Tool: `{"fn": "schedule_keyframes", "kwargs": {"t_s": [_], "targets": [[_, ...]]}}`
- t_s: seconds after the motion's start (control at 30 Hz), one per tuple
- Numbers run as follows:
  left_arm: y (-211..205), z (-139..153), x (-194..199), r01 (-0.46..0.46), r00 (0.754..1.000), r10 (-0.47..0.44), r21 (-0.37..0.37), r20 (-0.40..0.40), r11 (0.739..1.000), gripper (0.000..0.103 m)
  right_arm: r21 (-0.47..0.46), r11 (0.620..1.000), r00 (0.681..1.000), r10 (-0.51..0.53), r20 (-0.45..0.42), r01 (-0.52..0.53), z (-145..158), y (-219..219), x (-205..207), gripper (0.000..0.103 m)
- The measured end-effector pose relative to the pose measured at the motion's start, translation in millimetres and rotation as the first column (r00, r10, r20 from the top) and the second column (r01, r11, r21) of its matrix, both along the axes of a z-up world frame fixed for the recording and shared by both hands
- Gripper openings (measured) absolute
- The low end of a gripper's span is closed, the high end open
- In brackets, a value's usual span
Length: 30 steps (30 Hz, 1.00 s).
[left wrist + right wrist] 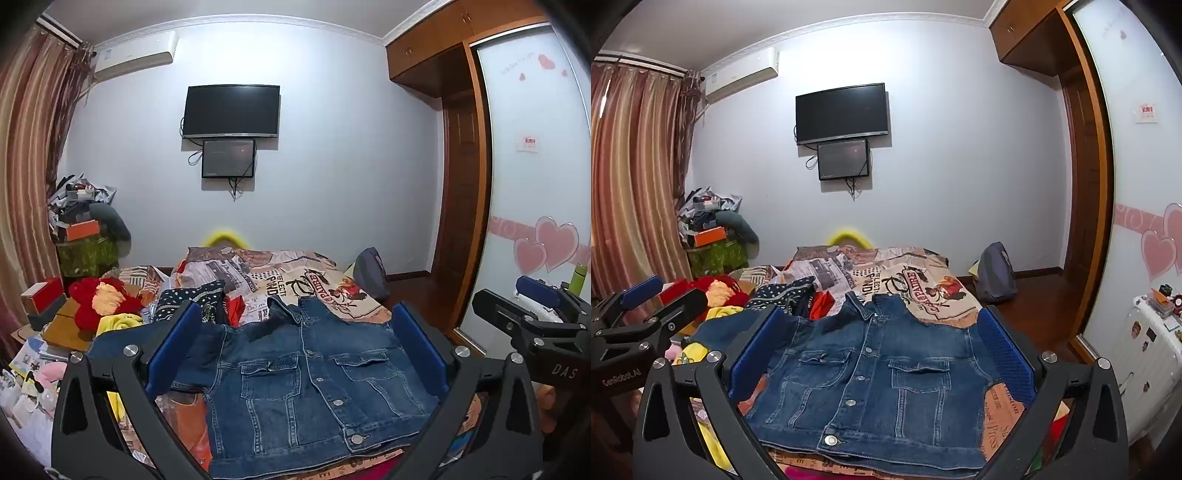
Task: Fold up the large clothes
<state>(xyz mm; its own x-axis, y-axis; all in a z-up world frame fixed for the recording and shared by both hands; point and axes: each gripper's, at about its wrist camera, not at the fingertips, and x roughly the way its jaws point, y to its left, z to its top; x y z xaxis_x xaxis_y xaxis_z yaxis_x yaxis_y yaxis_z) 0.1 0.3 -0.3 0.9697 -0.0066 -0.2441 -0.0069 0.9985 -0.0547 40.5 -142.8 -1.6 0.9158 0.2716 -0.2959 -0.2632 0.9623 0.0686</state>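
At far left we see a clutter pile (107,306) beside the bed (295,273). Our left gripper (295,343) hovers with jaws wide apart, holding nothing; the jacket (306,384) lies between them in view, flat on the bed, buttoned front up. Its left sleeve (147,339) trails out toward the pile. Our right gripper (879,347) is likewise spread wide and empty above the jacket (871,380). We judge folding barely begun: the body lies smoothed, but no fold shows across it. The collar (864,306) points away from us toward the wall, hem nearest, so the long axis runs front to back.
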Motion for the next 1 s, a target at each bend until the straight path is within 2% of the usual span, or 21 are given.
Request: {"fn": "schedule_keyframes", "kwargs": {"t_s": [0.27, 0.33, 1.0], "targets": [[11.4, 0.5, 3.0, 0.011, 1.000, -0.011, -0.020, -0.019, 1.000, 0.103, 0.005, 1.000, 1.000, 0.004, 0.000, -0.004, -0.1, 0.5, 2.5, 0.103], [9.0, -4.7, 4.6, 0.000, 1.000, 0.000, 0.002, -0.010, 1.000, 0.103, 0.011, 1.000, 1.000, 0.003, -0.006, -0.003, -1.0, -4.3, 0.8, 0.103], [7.3, -7.3, 7.6, -0.009, 1.000, 0.009, -0.003, -0.011, 1.000, 0.103, 0.013, 1.000, 1.000, 0.008, -0.016, -0.008, -4.2, -2.1, 3.8, 0.103]]}}
